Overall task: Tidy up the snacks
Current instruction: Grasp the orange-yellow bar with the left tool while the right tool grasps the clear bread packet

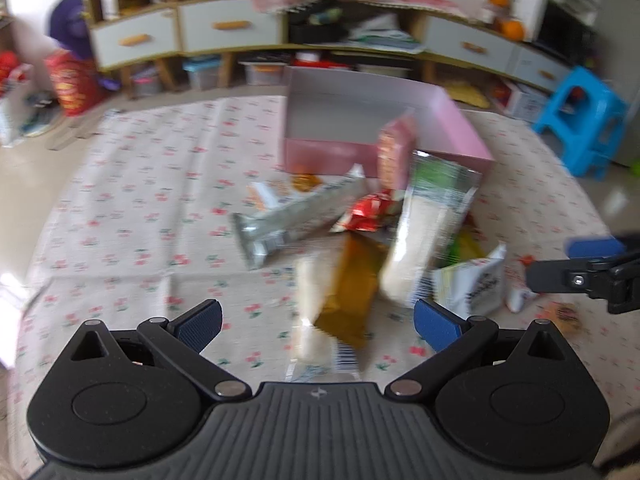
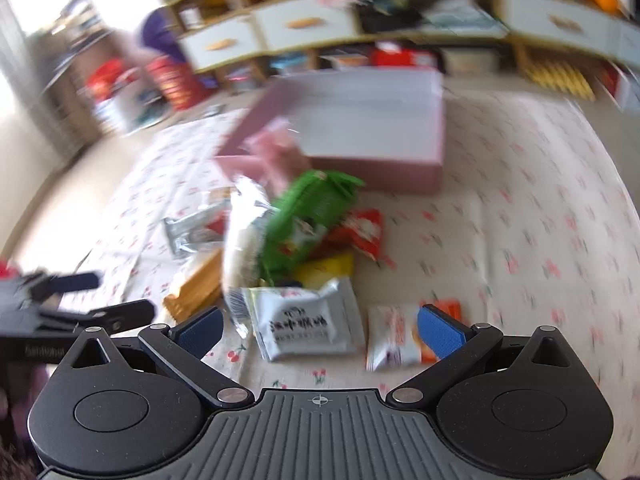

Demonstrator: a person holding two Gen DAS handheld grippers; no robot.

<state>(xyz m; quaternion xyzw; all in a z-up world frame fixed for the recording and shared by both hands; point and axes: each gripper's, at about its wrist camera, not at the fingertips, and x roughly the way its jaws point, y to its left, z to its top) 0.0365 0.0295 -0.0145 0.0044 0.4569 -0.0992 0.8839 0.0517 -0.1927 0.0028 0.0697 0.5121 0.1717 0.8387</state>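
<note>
Heap of loose snack packets [image 1: 360,240] on a cream cloth printed with small red cherries [image 1: 140,184], just in front of an open pink cardboard box with a white inside [image 1: 460,128]. In the heap: a long silver foil wrapper [image 1: 292,220], a clear pack of pale rice crackers with a green top [image 1: 424,236], a brown-gold flat packet [image 1: 352,292], a small red-and-white crinkled wrapper [image 1: 368,212], a pink carton leaning against the box's front wall [image 1: 394,152]. Nearest the right side, a white pillow packet with black lettering [image 2: 304,324] and beside it a small white-and-orange sachet [image 2: 396,336], both flat on the cloth. Also a bright green bag [image 2: 308,216] on top of the heap, blurred.

Left gripper [image 1: 318,322] low over the near end of the heap, blue pads spread wide, nothing between them. Right gripper [image 2: 320,330] likewise released, its pads wide apart either side of the white pillow packet and the sachet, gripping neither.

Beyond the box, blurred wooden shelving with white drawers [image 1: 228,28]; a blue plastic stool [image 1: 580,120] to the right.
</note>
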